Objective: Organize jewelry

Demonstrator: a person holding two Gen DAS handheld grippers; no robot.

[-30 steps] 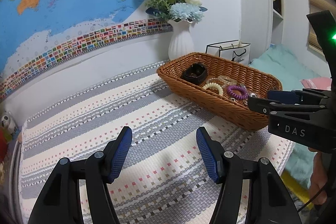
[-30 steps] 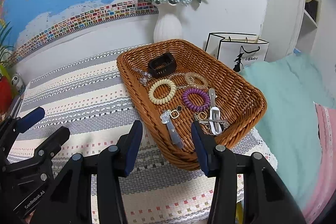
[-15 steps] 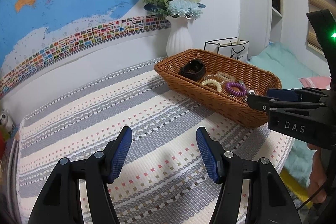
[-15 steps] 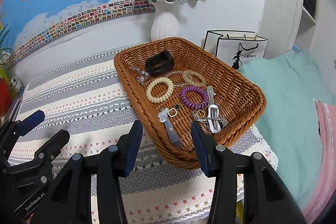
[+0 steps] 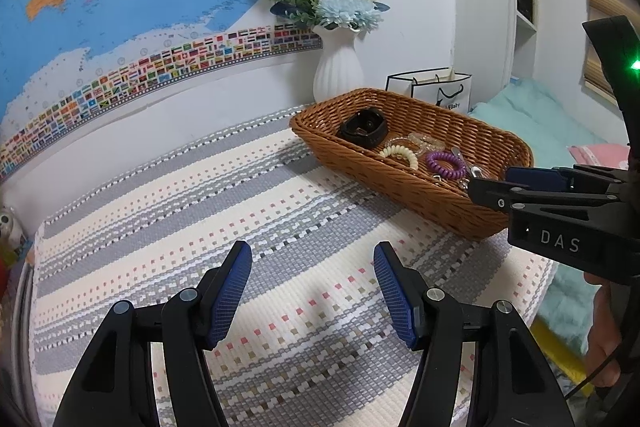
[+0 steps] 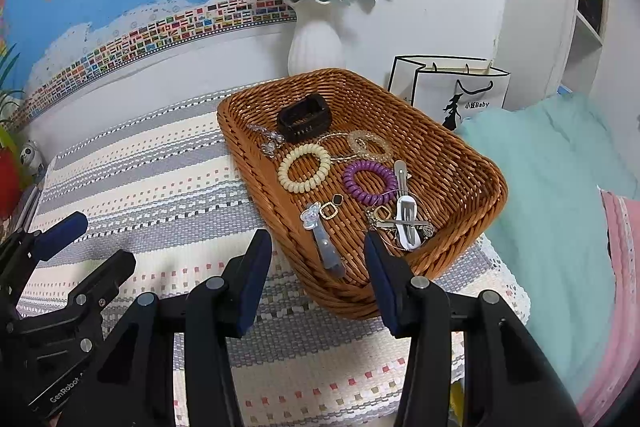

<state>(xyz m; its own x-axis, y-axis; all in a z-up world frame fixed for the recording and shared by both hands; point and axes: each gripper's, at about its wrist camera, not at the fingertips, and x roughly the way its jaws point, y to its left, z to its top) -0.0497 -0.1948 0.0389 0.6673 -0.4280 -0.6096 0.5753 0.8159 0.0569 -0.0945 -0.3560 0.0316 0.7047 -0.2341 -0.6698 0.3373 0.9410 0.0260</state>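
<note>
Jewelry lies loose in the wicker basket [image 6: 460,163] – nearest the front rim, a pale blue hair clip [image 6: 326,239] with its long axis running from the basket's middle toward the near wall, almost in line with the right gripper [image 6: 318,267]. Just right of it sits a tangle of silver clips [image 6: 406,223]; further back, a cream coil band [image 6: 305,167], a purple coil band [image 6: 370,182] and a black clip [image 6: 305,117]. The right gripper hovers directly before the basket, jaws partly open, holding nothing; the blue clip falls between them in view. The left gripper [image 5: 312,291] stands over bare striped cloth [image 5: 200,195], jaws open and empty, the basket well off to its right – the right hand is judged nearer
</note>
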